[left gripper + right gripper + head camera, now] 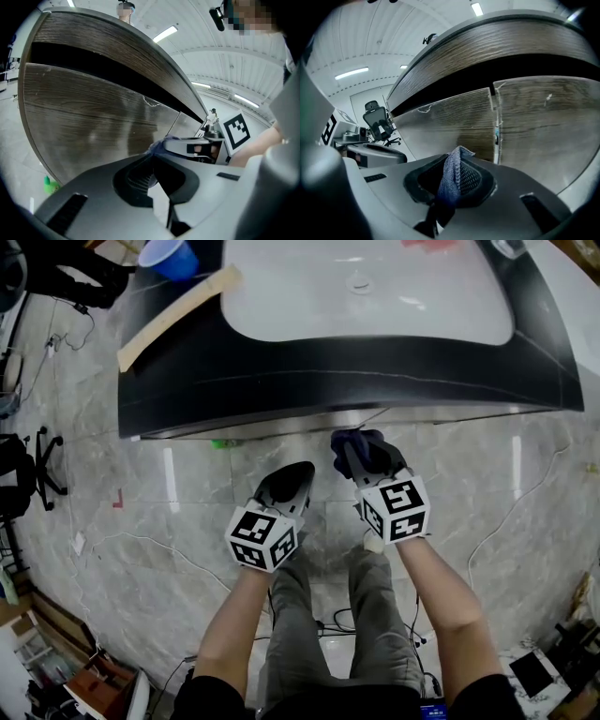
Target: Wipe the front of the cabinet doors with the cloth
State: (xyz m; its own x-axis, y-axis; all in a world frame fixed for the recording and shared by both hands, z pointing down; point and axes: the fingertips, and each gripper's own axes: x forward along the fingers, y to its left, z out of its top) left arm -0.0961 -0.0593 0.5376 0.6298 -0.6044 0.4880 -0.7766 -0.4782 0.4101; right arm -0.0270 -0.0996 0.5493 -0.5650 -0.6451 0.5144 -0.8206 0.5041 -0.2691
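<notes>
The cloth, a blue knit rag, is clenched in the right tongs. It is pinched in a narrow upright fold, with only a small tuft standing past the tips. It sits close in front of the cabinet doors, low on them and just to the left-tongs side of the seam between the two doors. Whether the tuft touches the wood cannot be told.

The left tongs are clenched on nothing. They are just beside the right pair and also point at the doors.

Above the doors a dark gap runs under the black desk, which carries a white basin. A small green thing lies on the floor at the foot of the doors, on the left-tongs side.

The step in hand looks like the start of a wiping pass.
- So little cloth sticks out that the hard tips could scrape the wood. It would pay to tilt the right tongs so the flat of the fold meets the door, not its edge.
- Press lightly and draw long overlapping strokes along the grain, from the seam outward.
- Take the other door the same way.
- Slow down at the seam so the fold does not snag in it.
- The left tongs are best kept off the doors.
</notes>
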